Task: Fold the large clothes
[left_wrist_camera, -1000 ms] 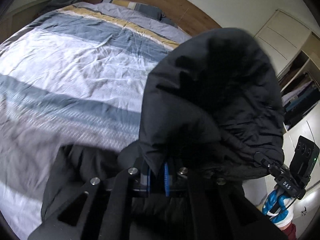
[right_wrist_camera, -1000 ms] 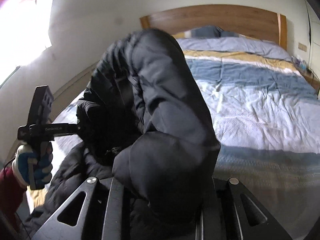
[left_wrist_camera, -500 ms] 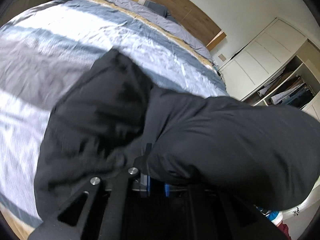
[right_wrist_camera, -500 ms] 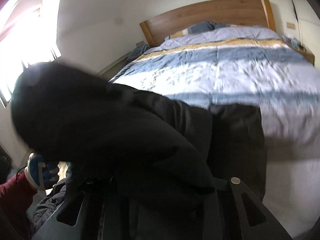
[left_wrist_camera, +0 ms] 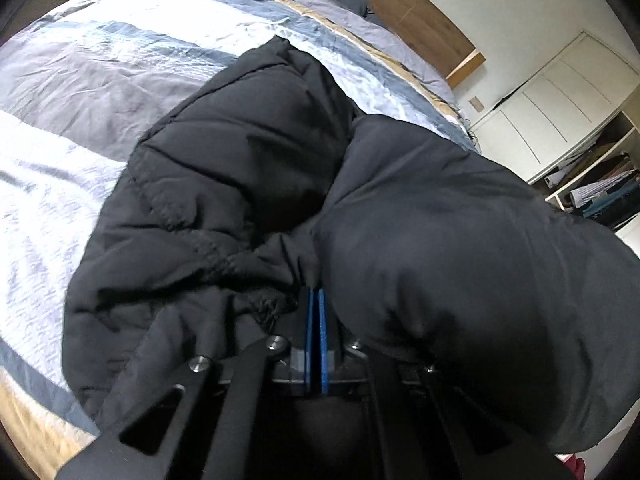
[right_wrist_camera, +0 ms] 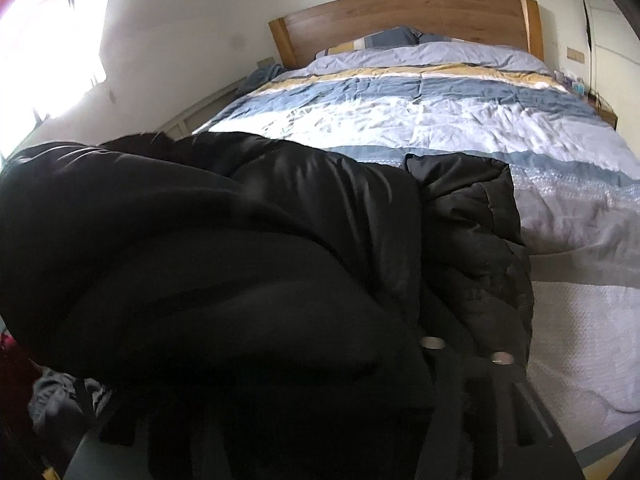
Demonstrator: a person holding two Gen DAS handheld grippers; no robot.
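A bulky black padded jacket (left_wrist_camera: 248,168) lies heaped on the striped quilt (left_wrist_camera: 100,80) at the near end of the bed. My left gripper (left_wrist_camera: 315,292) is shut, its blue pads (left_wrist_camera: 308,340) pressed together, and folds of the jacket run into their tips. A thick roll of jacket bulges over its right finger. In the right wrist view the jacket (right_wrist_camera: 240,260) is draped over my right gripper (right_wrist_camera: 320,360) and hides the fingertips. Its jaws are opening: the right finger's linkage (right_wrist_camera: 500,364) has swung outward, with the jacket lying over and between them.
The quilt (right_wrist_camera: 440,120) runs back to a wooden headboard (right_wrist_camera: 400,16) with pillows. White wardrobe doors (left_wrist_camera: 560,112) and open shelves of clothes (left_wrist_camera: 600,188) stand to the right of the bed. A bright window (right_wrist_camera: 40,40) is on the left. Other clothes (right_wrist_camera: 52,396) lie low at left.
The jacket was held up in the air; both grippers have come down and forward and it now rests on the bed. The right finger has swung outward. The other gripper has left each view.
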